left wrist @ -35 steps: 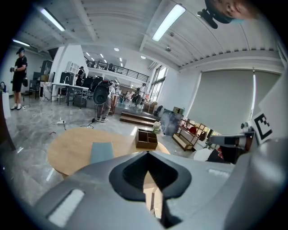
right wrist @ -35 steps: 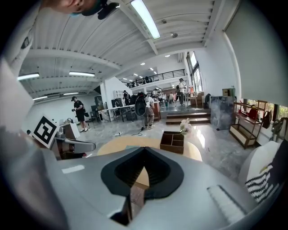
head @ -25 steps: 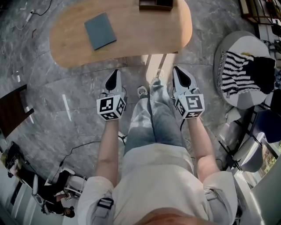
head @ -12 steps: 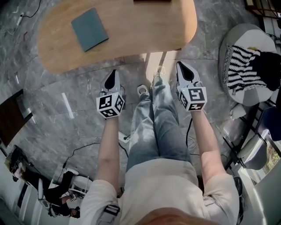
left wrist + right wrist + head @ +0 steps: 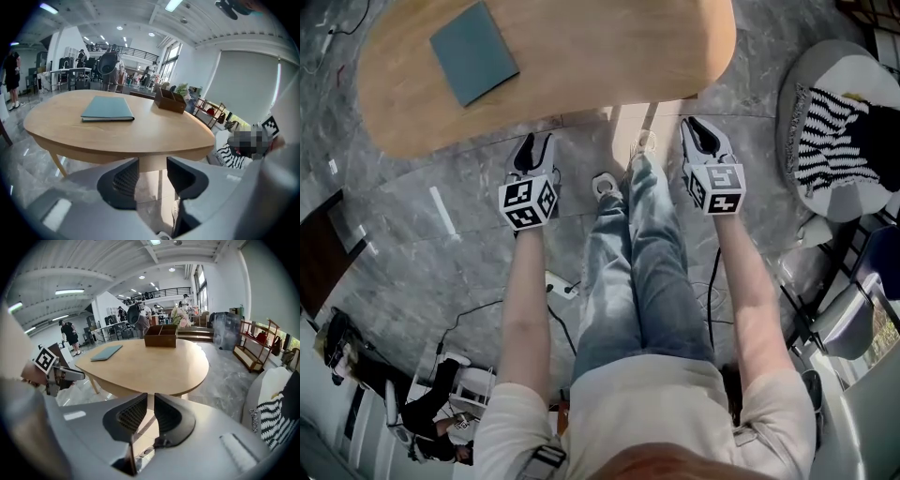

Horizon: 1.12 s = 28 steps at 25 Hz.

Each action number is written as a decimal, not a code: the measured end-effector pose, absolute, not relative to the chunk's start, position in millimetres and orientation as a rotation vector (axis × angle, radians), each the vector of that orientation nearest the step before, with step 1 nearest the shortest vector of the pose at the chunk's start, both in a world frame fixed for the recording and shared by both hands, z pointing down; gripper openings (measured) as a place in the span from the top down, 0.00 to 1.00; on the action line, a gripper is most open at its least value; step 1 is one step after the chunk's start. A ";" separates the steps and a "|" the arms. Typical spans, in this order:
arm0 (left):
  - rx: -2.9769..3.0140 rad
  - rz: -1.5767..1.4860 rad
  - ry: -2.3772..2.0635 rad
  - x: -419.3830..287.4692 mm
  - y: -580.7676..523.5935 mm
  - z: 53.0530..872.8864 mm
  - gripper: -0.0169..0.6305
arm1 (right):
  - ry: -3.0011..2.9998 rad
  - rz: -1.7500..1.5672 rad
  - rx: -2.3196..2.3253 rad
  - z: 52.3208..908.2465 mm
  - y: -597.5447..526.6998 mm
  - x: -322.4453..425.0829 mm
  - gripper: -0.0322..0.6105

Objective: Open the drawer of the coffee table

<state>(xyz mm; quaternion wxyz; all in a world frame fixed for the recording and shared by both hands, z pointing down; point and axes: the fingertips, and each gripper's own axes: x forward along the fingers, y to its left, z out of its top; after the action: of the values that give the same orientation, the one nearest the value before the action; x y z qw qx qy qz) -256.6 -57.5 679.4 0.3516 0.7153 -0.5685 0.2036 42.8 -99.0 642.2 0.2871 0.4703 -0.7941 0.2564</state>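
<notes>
Head view: we hold left tongs [image 5: 531, 148] and right tongs [image 5: 704, 134], both empty, jaws just opening slightly, near the oval light-wood counter [image 5: 609, 56].

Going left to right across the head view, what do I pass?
Teal flat book → left tool → blue-jeaned legs → right tool → black-and-white striped cloth. Both tools' jaws have just been opening, nothing between them.

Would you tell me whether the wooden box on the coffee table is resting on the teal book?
No, the wooden box stands on the bare coffee table top, apart from the teal book.
</notes>
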 end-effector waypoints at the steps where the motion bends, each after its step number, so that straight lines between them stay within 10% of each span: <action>1: 1.842 0.526 -1.468 -258.1 -59.6 685.5 0.68 | -2.111 0.691 1.253 649.1 -100.4 44.8 0.87; 15: 1.852 0.669 -1.401 -268.2 -82.3 756.7 0.30 | -1.984 0.659 1.186 724.0 -116.0 69.1 0.57; 28: 1.836 0.728 -1.411 -269.5 -103.3 785.5 0.22 | -1.966 0.644 1.116 765.4 -139.1 67.2 0.40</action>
<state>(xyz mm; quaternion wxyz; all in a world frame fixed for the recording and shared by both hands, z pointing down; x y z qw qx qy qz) -269.5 -103.3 785.5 0.3494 0.7087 -0.5447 0.2811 67.2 -139.1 765.4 0.3853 0.4382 -0.7717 0.2529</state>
